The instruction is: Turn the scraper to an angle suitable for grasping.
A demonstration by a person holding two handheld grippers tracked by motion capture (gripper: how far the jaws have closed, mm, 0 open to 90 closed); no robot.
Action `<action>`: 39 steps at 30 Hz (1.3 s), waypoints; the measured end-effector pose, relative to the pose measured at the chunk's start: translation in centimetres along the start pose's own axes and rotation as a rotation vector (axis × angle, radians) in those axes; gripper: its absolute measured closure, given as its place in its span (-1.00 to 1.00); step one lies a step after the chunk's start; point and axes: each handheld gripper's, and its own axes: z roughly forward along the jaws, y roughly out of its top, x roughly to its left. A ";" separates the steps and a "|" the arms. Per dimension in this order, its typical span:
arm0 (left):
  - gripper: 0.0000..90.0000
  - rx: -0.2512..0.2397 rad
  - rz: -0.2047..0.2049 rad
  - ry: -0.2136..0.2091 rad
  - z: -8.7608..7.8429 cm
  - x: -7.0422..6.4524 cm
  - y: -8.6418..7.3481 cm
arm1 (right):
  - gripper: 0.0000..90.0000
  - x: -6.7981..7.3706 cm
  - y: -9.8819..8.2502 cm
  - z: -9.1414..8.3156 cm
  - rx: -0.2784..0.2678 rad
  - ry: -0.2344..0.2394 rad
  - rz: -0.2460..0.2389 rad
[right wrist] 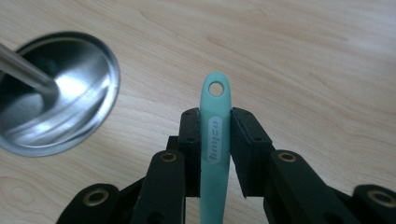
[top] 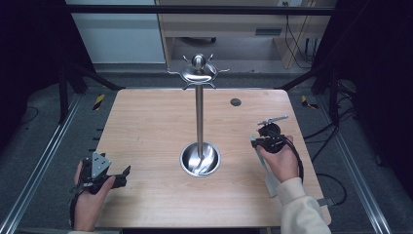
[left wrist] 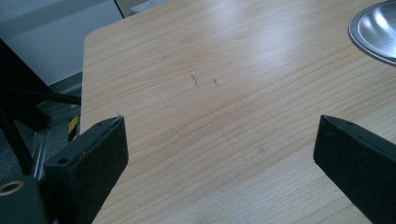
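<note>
One handle point(right wrist: 215, 126) is clamped in the right gripper point(right wrist: 215, 122); left gripper point(left wrist: 219, 154) jaws are held apart.
If swung left, the stand point(top: 199, 114) could be struck and tipped.

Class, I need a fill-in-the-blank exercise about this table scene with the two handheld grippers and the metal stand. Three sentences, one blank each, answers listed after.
1. The right gripper is shut on a teal handle with a round ____ at its tip.
2. The left gripper has its jaws ____, with nothing between them.
3. The metal stand rises from a round base on the ____ table.

Missing words: hole; open; wooden
</note>
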 end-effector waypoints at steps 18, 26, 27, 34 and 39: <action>-0.94 -0.015 -0.045 0.030 -1.3 0.7 -0.5 | 0.66 1.9 3.8 -6.9 -0.216 0.053 -0.092; -0.94 -0.012 -0.057 0.041 -1.4 1.0 -0.8 | 0.66 2.2 5.9 -8.7 -0.322 0.111 -0.077; -0.94 -0.012 -0.056 0.042 -1.3 1.0 -0.7 | 0.66 2.2 6.1 -8.9 -0.332 0.114 -0.077; -0.94 -0.016 -0.063 0.047 -1.4 1.4 -0.7 | 0.66 2.6 8.1 -12.0 -0.437 0.134 -0.065; -0.94 0.000 -0.078 0.059 -1.2 2.0 -1.2 | 0.66 3.1 9.1 -13.4 -0.480 0.152 -0.079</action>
